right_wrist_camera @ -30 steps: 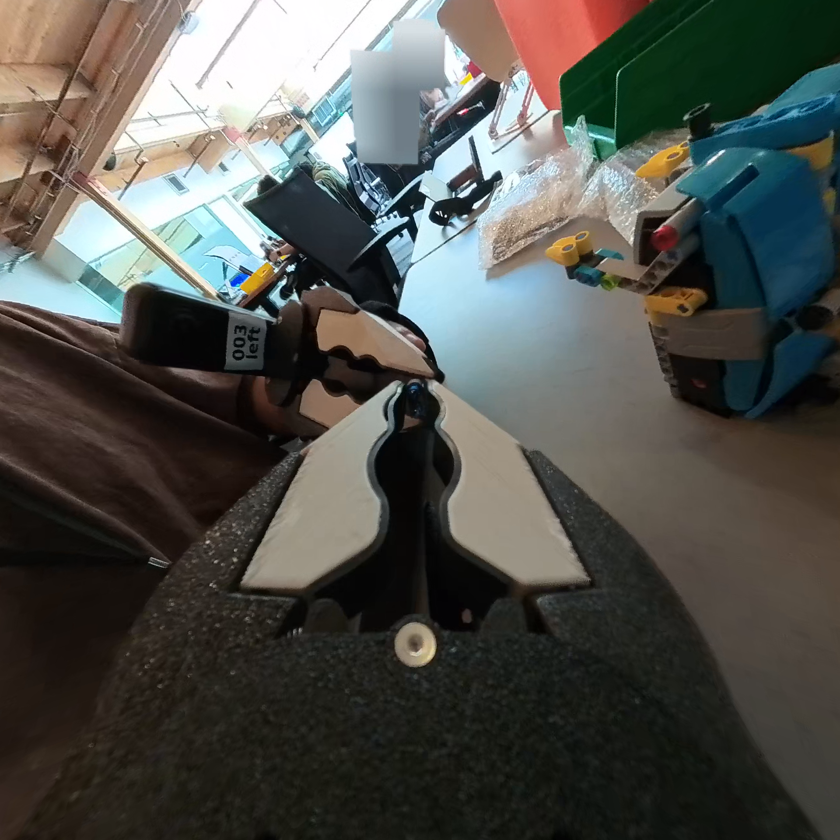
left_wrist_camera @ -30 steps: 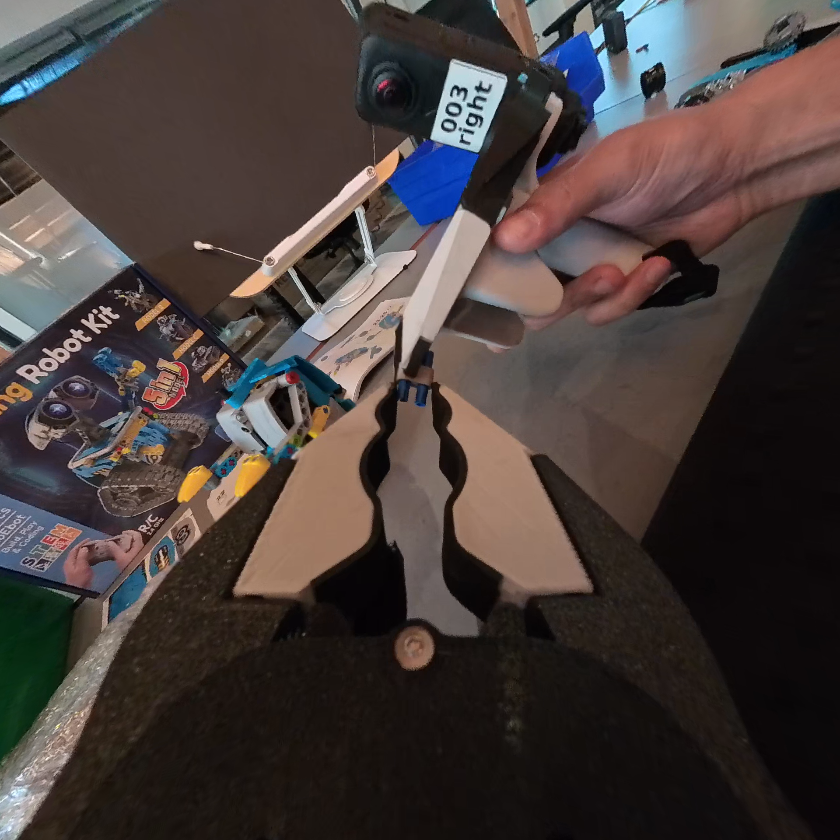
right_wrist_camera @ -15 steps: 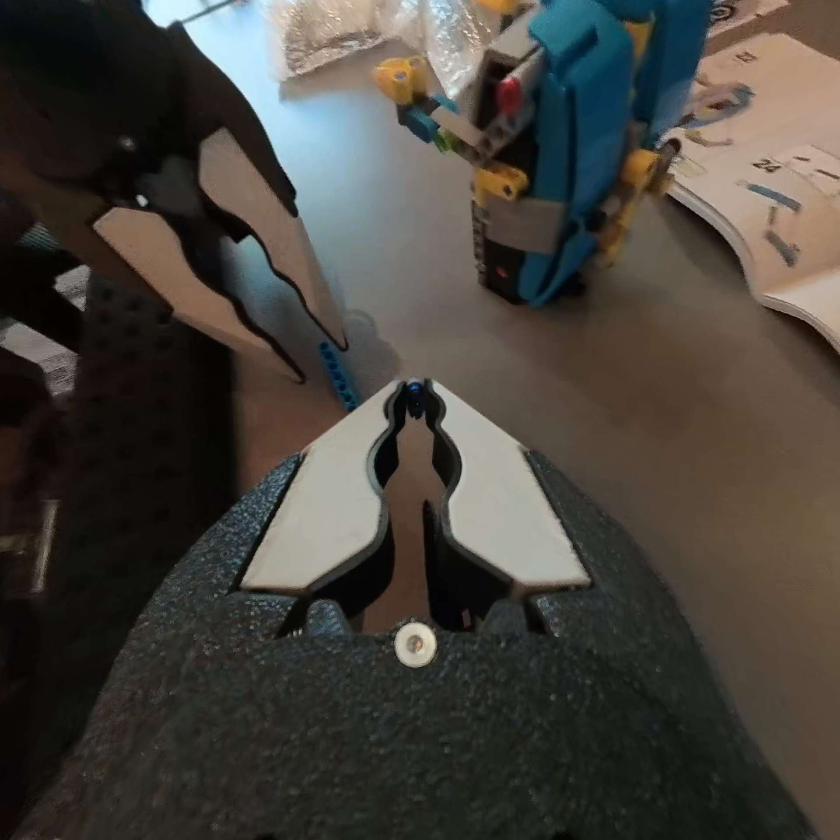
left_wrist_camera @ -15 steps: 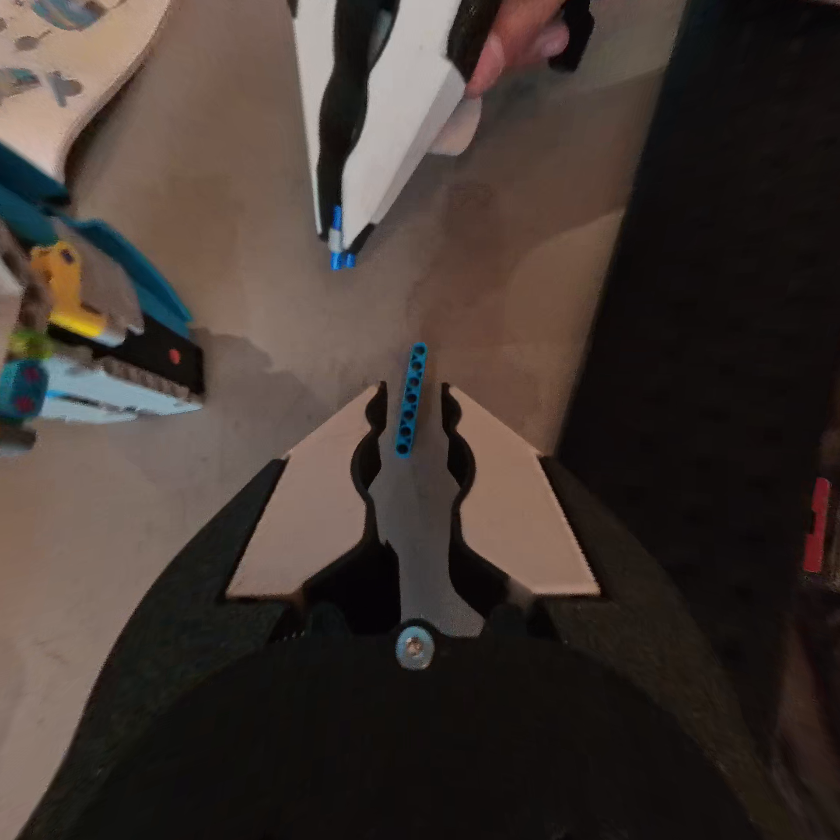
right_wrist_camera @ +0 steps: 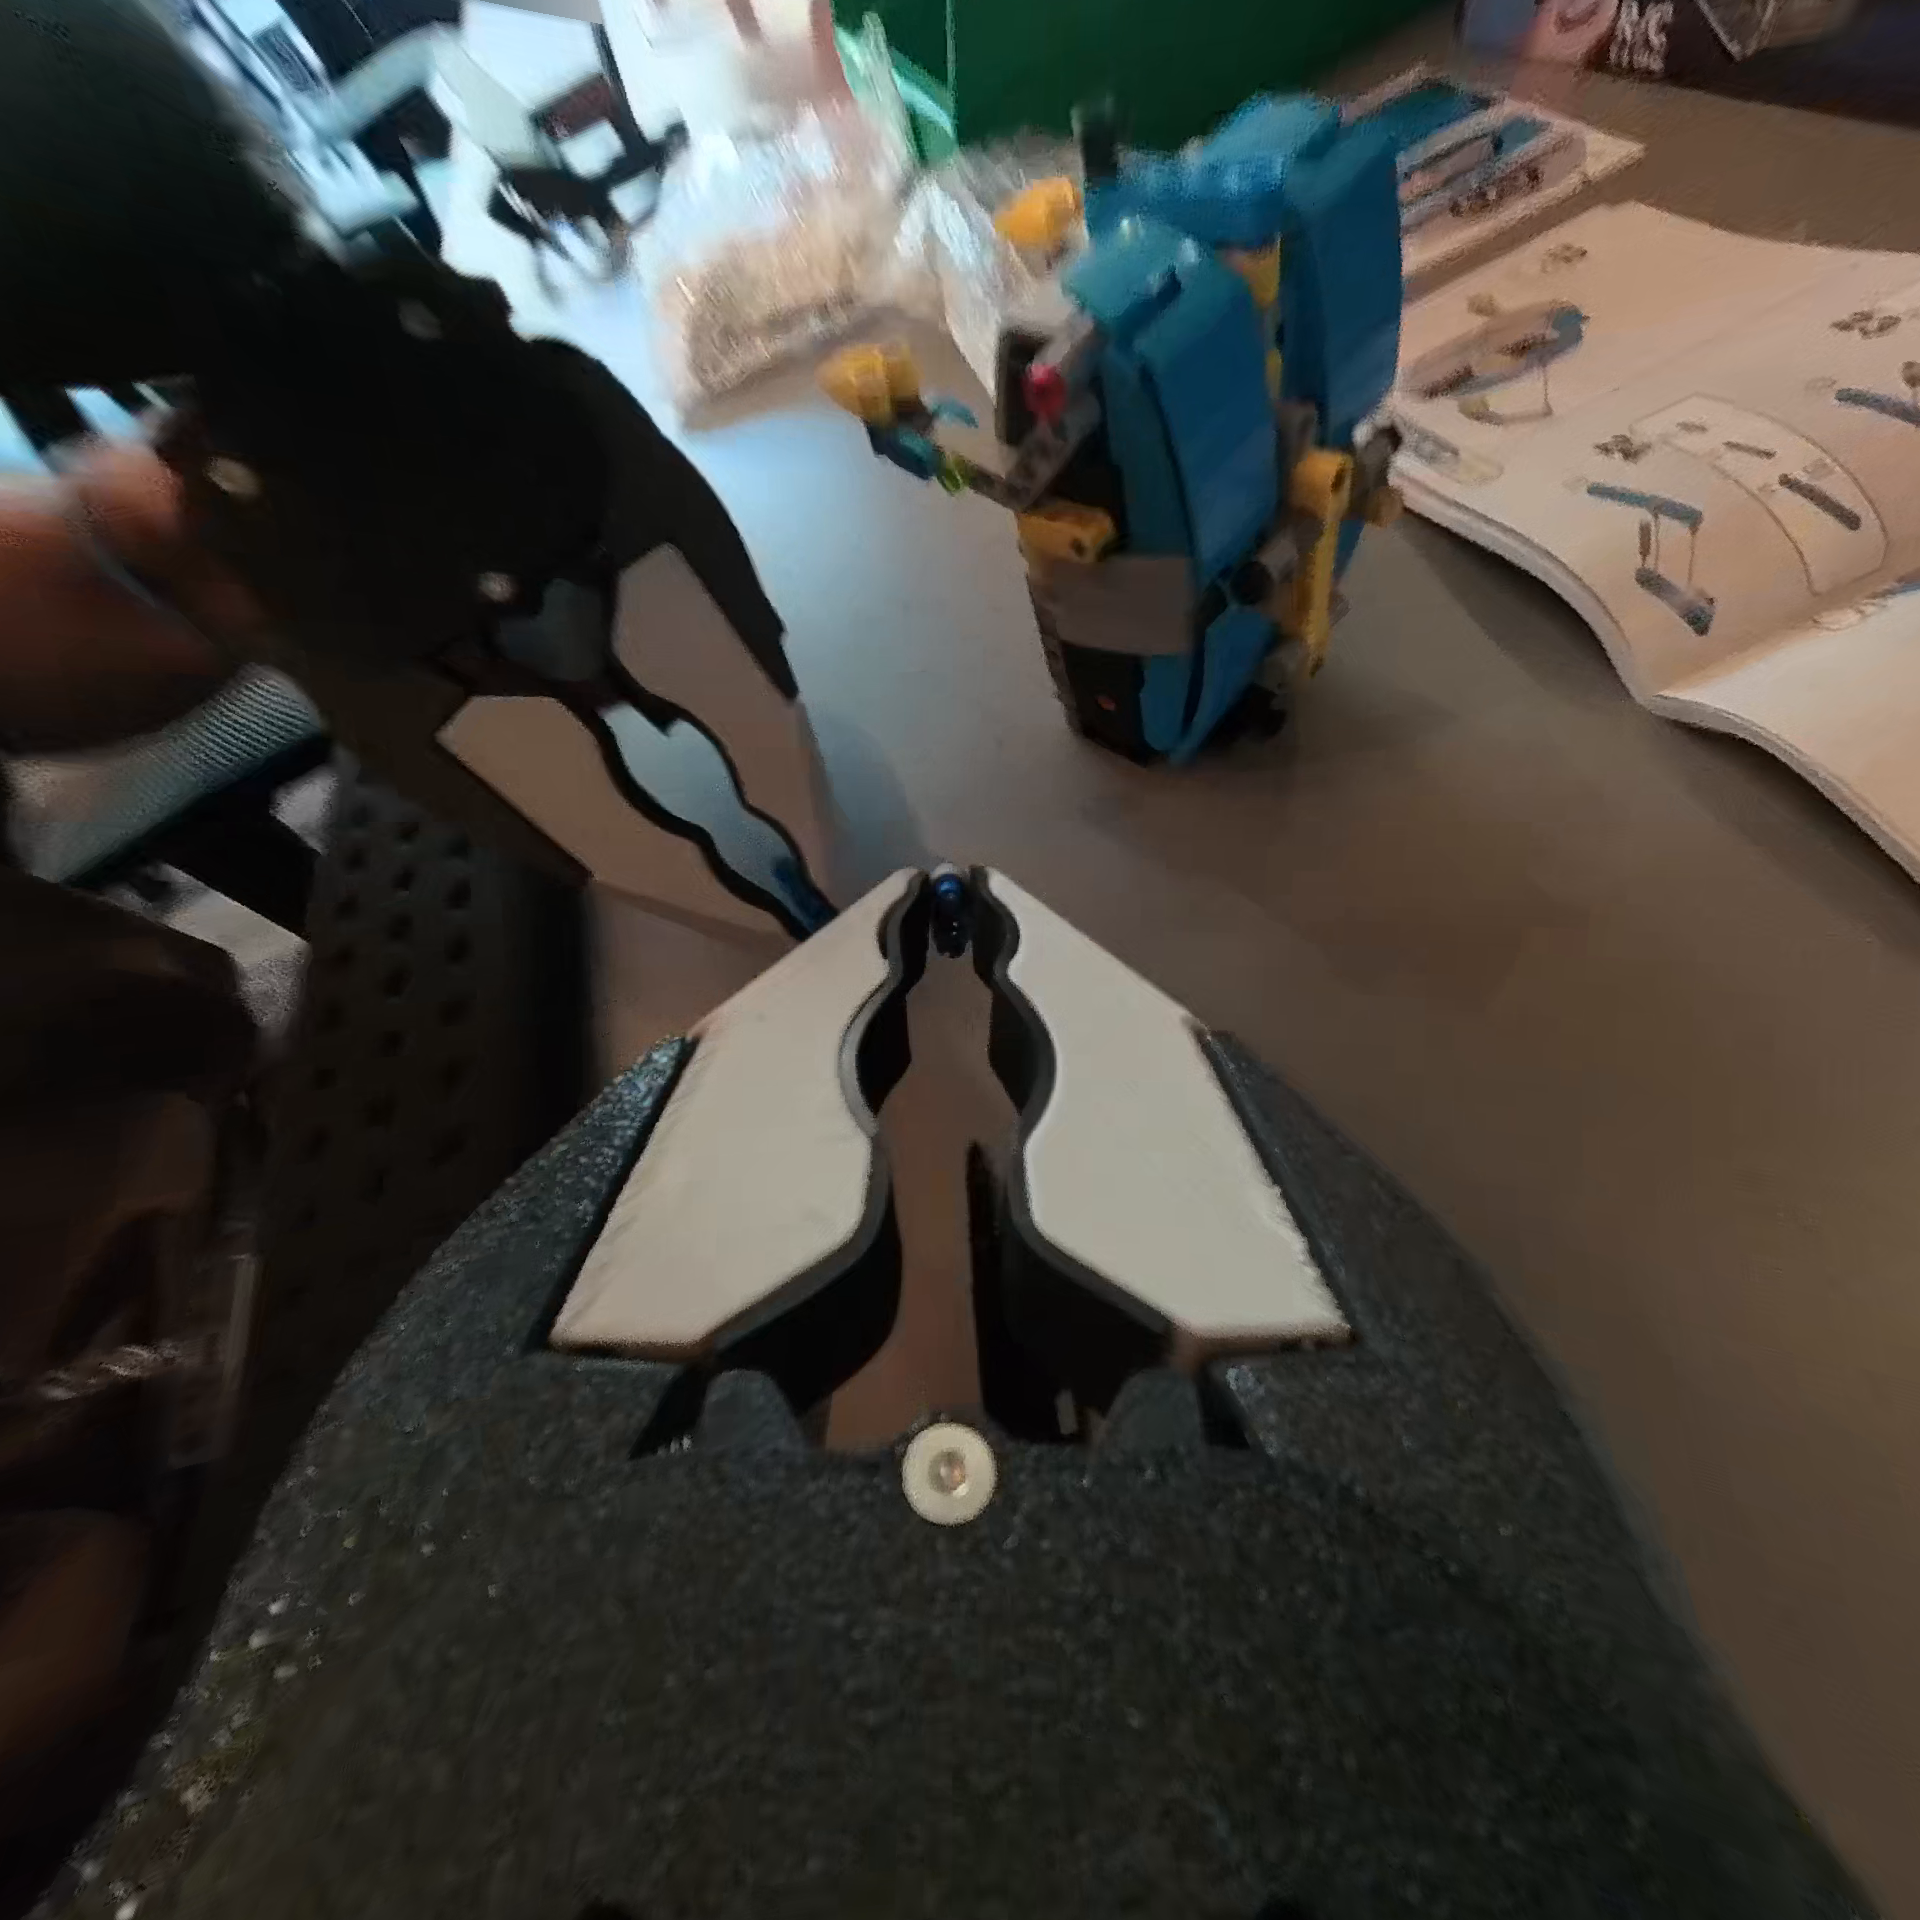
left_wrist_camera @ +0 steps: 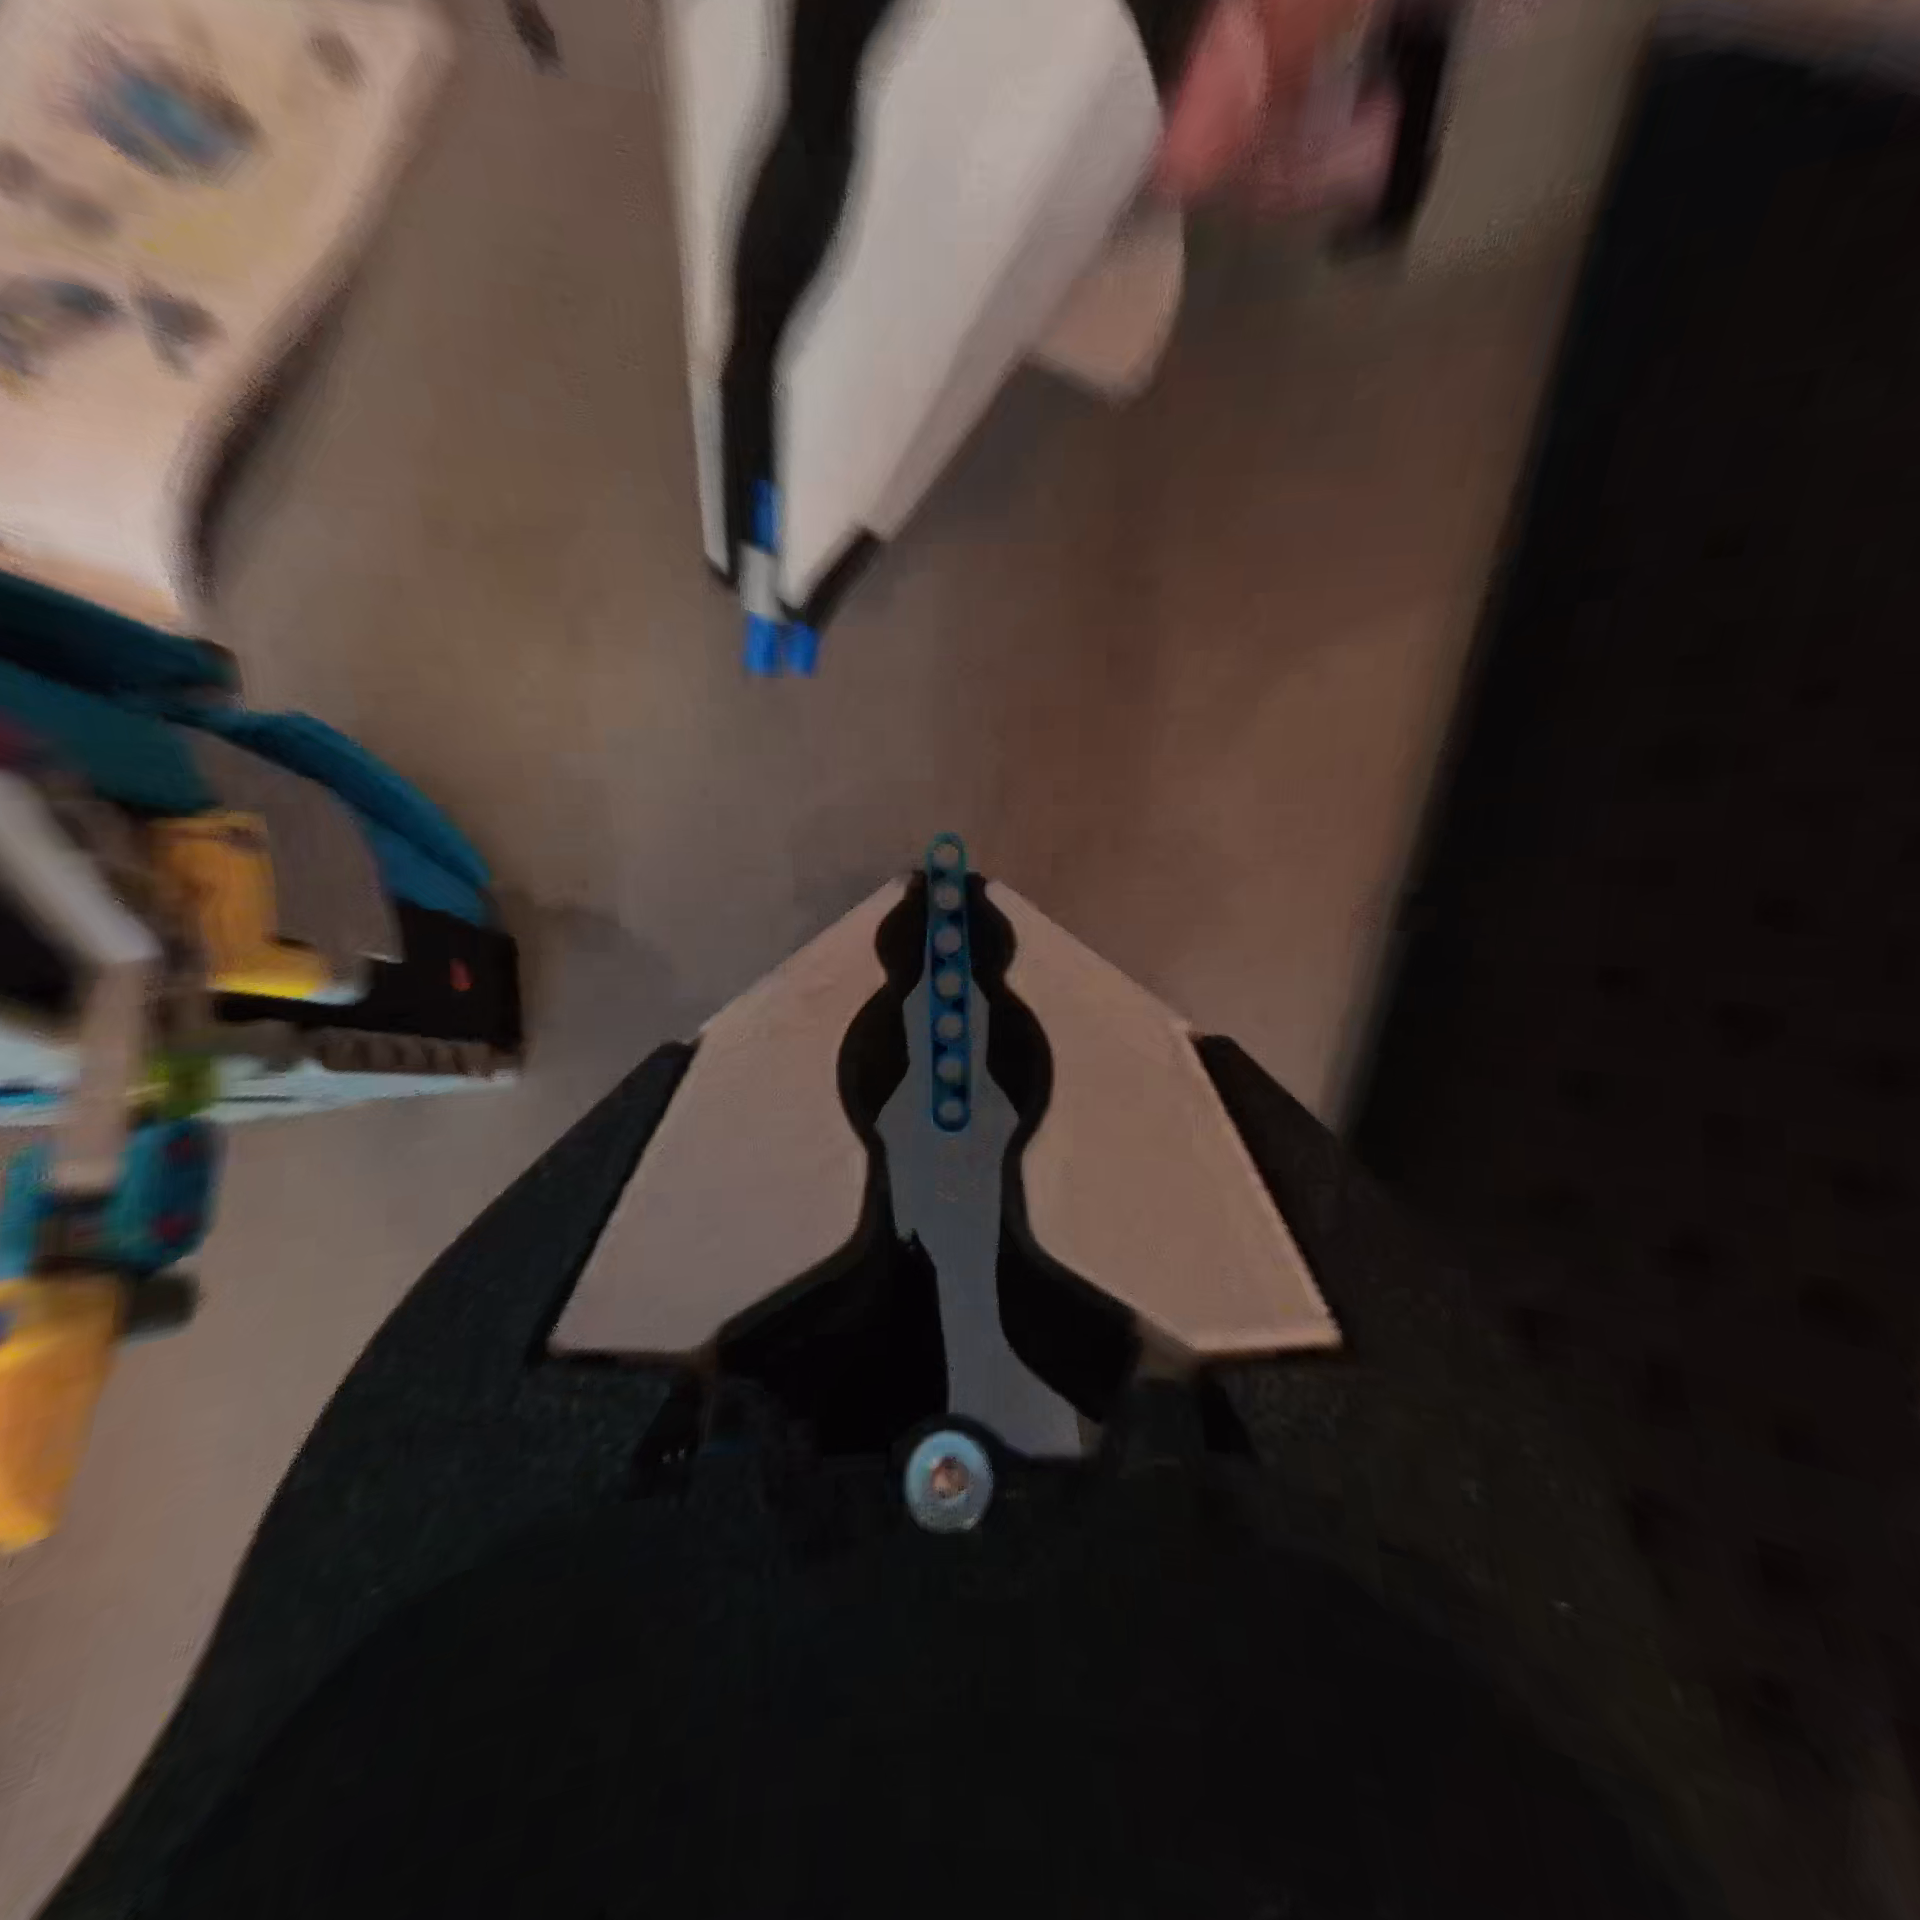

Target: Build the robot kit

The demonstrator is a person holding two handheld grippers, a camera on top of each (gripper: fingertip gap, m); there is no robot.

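My left gripper [left_wrist_camera: 948, 883] is shut on a thin blue beam with holes [left_wrist_camera: 945, 997], which lies lengthwise between its fingers just above the grey table. It also shows in the right wrist view [right_wrist_camera: 805, 904], low at the table with the beam [right_wrist_camera: 795, 891] at its tips. My right gripper [right_wrist_camera: 948, 883] is shut on a small blue pin piece [right_wrist_camera: 948, 920]. In the left wrist view the right gripper [left_wrist_camera: 774, 592] hangs a short way beyond the beam, with the blue pins [left_wrist_camera: 777, 639] sticking out of its tips. A hand holds it.
A blue, grey and yellow brick robot model [right_wrist_camera: 1195, 468] stands on the table and also shows in the left wrist view [left_wrist_camera: 208, 987]. An open instruction booklet [right_wrist_camera: 1662, 468] lies beyond it. A black perforated mat [left_wrist_camera: 1714, 935] lies beside the left gripper. Clear plastic bags [right_wrist_camera: 779, 281] lie farther off. Left tips to right tips: about 6 cm.
My left gripper has moved forward over the blue beam and closed on it. My right gripper has stayed shut on the blue pin piece and hovers nearby.
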